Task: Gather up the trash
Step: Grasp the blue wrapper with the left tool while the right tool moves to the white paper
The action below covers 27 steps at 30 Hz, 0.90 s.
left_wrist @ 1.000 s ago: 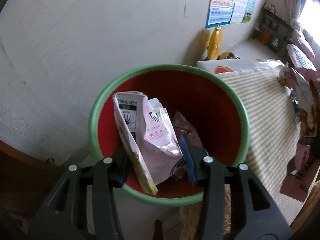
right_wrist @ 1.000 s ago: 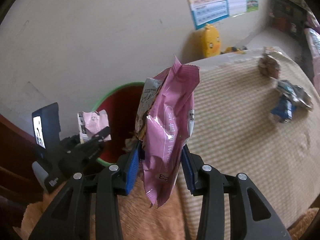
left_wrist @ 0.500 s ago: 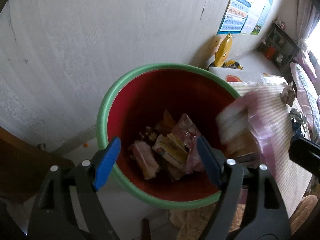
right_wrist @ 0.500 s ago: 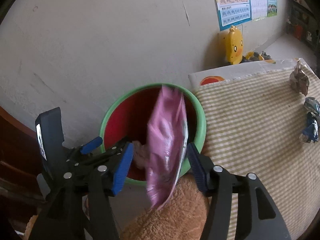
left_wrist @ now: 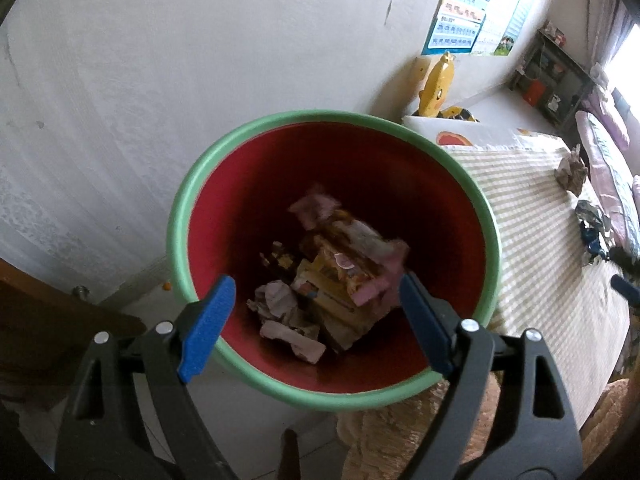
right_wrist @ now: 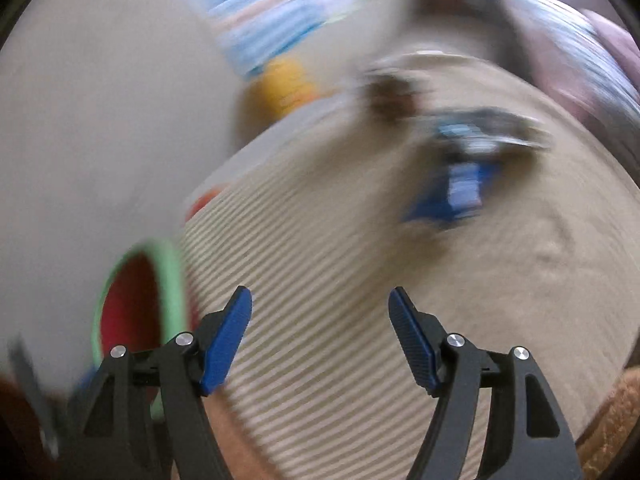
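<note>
A red bin with a green rim stands below my left gripper, which is open and empty above its mouth. Several crumpled wrappers lie at the bottom, with a pink wrapper blurred on top. My right gripper is open and empty over the striped cloth; the bin's rim shows at its lower left. A blue wrapper and a brown crumpled scrap lie blurred on the cloth ahead. They also show in the left wrist view: the blue wrapper and the scrap.
A white wall stands behind the bin. A yellow duck toy and a poster are at the back. A brown wooden edge is at the left. A fuzzy brown cloth lies below the bin.
My left gripper opened and its white-pink wrapper fell into the bin. My right gripper opened and let the pink wrapper drop in, then swung right toward the cloth.
</note>
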Tool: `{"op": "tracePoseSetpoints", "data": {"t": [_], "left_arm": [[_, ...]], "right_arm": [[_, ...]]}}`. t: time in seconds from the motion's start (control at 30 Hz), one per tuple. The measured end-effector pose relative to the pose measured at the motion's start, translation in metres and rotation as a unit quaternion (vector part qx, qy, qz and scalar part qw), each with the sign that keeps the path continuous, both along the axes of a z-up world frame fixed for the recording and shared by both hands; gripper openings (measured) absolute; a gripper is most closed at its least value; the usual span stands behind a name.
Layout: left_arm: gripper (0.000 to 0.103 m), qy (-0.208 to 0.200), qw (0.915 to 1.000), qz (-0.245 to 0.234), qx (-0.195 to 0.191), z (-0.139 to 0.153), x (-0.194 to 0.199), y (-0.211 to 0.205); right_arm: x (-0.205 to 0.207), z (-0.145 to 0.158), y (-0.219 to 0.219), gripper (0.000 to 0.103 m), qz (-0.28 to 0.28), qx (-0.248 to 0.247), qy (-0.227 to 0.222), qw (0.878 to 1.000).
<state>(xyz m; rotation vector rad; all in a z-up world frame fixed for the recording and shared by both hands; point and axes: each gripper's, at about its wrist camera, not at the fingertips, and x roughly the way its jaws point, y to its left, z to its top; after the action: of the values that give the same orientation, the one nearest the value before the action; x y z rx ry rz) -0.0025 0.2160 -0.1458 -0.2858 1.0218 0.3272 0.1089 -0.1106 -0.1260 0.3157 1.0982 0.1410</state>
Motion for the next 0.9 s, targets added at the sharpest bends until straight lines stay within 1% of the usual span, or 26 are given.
{"op": "tracePoseSetpoints", "data": {"t": [0.03,0.1,0.13,0.2,0.27,0.3,0.33,0.37,0.4,0.43,0.47,0.5,0.63,0.73,0.8,0.83,0.9], "left_arm": [[0.082,0.001,1.0000,-0.005,0.001,0.000,0.001,-0.004],[0.082,0.004,0.9998,-0.017,0.005,0.001,0.006,-0.013],[0.082,0.005,0.9997,-0.022,0.007,0.001,0.007,-0.017],[0.082,0.010,0.9991,-0.039,0.011,0.002,0.010,-0.030],[0.082,0.010,0.9984,-0.053,0.017,0.006,0.011,-0.042],[0.082,0.009,0.9981,-0.057,0.019,0.007,0.011,-0.046],[0.082,0.009,0.9977,-0.064,0.020,0.010,0.012,-0.052],[0.082,0.008,0.9973,-0.069,0.022,0.012,0.013,-0.058],[0.082,0.007,0.9970,-0.073,0.024,0.014,0.015,-0.065],[0.082,0.005,0.9967,-0.077,0.024,0.015,0.015,-0.070],[0.082,0.003,0.9963,-0.083,0.022,0.018,0.018,-0.077],[0.082,0.002,0.9958,-0.089,0.021,0.019,0.020,-0.083],[0.082,-0.012,0.9905,-0.137,0.010,0.028,0.040,-0.126],[0.082,-0.016,0.9846,-0.174,-0.013,0.029,0.060,-0.165],[0.082,-0.019,0.9804,-0.195,-0.026,0.027,0.077,-0.194],[0.082,-0.019,0.9791,-0.200,-0.028,0.026,0.084,-0.205],[0.082,-0.022,0.9753,-0.217,-0.033,0.025,0.102,-0.232]], "right_arm": [[0.008,-0.002,-0.021,0.072,-0.042,-0.006,-0.004,0.999],[0.020,-0.007,-0.046,0.076,-0.089,-0.016,-0.001,0.996],[0.030,-0.012,-0.056,0.076,-0.103,-0.018,0.009,0.994],[0.045,-0.024,-0.069,0.076,-0.115,-0.016,0.032,0.993],[0.059,-0.032,-0.076,0.076,-0.118,-0.015,0.044,0.992],[0.065,-0.036,-0.076,0.076,-0.118,-0.023,0.046,0.992],[0.070,-0.040,-0.076,0.070,-0.112,-0.036,0.049,0.992],[0.073,-0.042,-0.075,0.061,-0.104,-0.040,0.051,0.992],[0.077,-0.046,-0.074,0.040,-0.091,-0.041,0.054,0.993],[0.076,-0.048,-0.072,0.017,-0.078,-0.039,0.059,0.994],[0.075,-0.051,-0.071,0.005,-0.064,-0.033,0.066,0.995],[0.073,-0.053,-0.071,0.000,-0.055,-0.028,0.071,0.996],[0.038,-0.049,-0.083,0.000,-0.013,-0.010,0.063,0.998],[-0.008,-0.042,-0.101,0.000,0.015,-0.004,0.064,0.998],[-0.033,-0.040,-0.115,0.000,0.012,0.005,0.070,0.997],[-0.041,-0.041,-0.118,0.003,0.005,0.008,0.072,0.997],[-0.059,-0.039,-0.137,0.005,-0.025,0.022,0.068,0.997]]}}
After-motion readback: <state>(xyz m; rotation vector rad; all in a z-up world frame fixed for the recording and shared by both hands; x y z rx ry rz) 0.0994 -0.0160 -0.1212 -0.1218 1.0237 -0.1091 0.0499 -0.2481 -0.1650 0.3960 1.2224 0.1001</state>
